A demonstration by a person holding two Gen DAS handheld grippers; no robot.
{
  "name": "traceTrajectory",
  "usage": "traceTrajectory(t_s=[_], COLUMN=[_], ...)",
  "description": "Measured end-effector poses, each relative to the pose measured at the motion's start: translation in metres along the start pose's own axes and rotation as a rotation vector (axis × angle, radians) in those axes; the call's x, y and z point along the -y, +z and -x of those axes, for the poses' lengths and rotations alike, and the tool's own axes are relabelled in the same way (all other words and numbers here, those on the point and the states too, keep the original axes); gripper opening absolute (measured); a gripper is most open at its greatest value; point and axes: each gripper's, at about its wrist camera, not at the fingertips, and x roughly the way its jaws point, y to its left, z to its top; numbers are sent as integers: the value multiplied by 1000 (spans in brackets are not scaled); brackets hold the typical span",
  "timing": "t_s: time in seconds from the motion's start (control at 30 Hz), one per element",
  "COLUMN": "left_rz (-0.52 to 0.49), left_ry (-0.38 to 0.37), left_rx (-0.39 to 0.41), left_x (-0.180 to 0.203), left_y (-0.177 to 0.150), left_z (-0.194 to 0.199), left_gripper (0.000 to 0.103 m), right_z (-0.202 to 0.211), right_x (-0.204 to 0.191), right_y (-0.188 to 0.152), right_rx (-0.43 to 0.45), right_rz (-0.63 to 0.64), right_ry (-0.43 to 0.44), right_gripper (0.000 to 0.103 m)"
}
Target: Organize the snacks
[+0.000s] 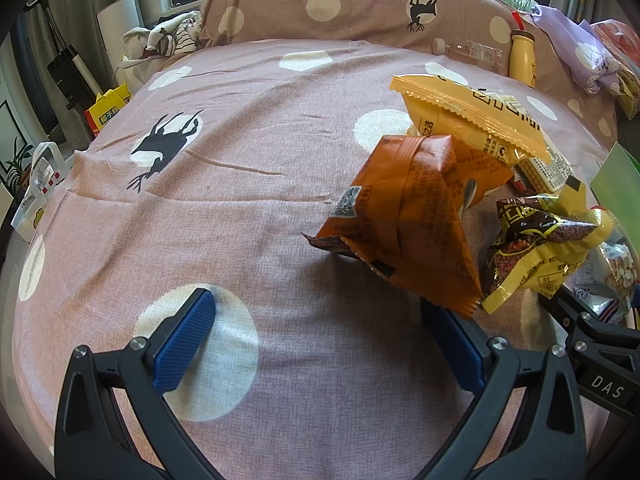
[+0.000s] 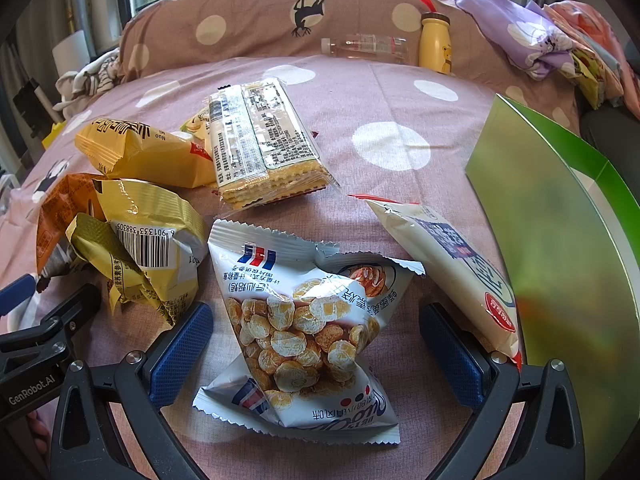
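Several snack packs lie on a pink dotted bedsheet [image 1: 240, 200]. In the left wrist view my left gripper [image 1: 320, 336] stands open over bare sheet, its right finger just under the corner of an orange pack [image 1: 408, 216]. Beyond that lie a yellow pack [image 1: 472, 120] and a crumpled yellow-and-brown pack [image 1: 536, 248]. In the right wrist view my right gripper [image 2: 316, 356] is open, its fingers on either side of a white puff-snack bag [image 2: 308, 332]. A cream pack [image 2: 452, 264] leans against a green box [image 2: 560, 232]. A cracker pack [image 2: 260, 140] lies further back.
A yellow bottle [image 2: 435, 42] and a clear bottle [image 2: 366, 46] rest by the dotted pillow [image 2: 248, 20]. Crumpled purple cloth [image 2: 532, 44] is heaped at the back right. Bags and boxes [image 1: 108, 108] stand off the bed's left edge. The sheet's left half is bare.
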Motion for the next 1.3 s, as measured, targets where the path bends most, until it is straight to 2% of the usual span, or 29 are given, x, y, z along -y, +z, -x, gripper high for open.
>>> traceTrajectory(t_s=[0.9,1.07,1.2,1.3], left_rz=[-3,7,22,41], left_ry=[4,6,-19,-67], left_rx=[0,-23,-51,-36], left_x=[1,3,0,-2], left_y=[0,3,1,2], left_z=[2,5,12,22], left_gripper=[103,103,102,98], right_z=[0,-1,-1,-1], right_x=[0,1,2,0], right_y=[0,-1,-1,1], right_rx=[0,1,-2,-5], right_rz=[0,0,1,5], right_ry=[0,1,1,-4], right_gripper=[103,103,103,103])
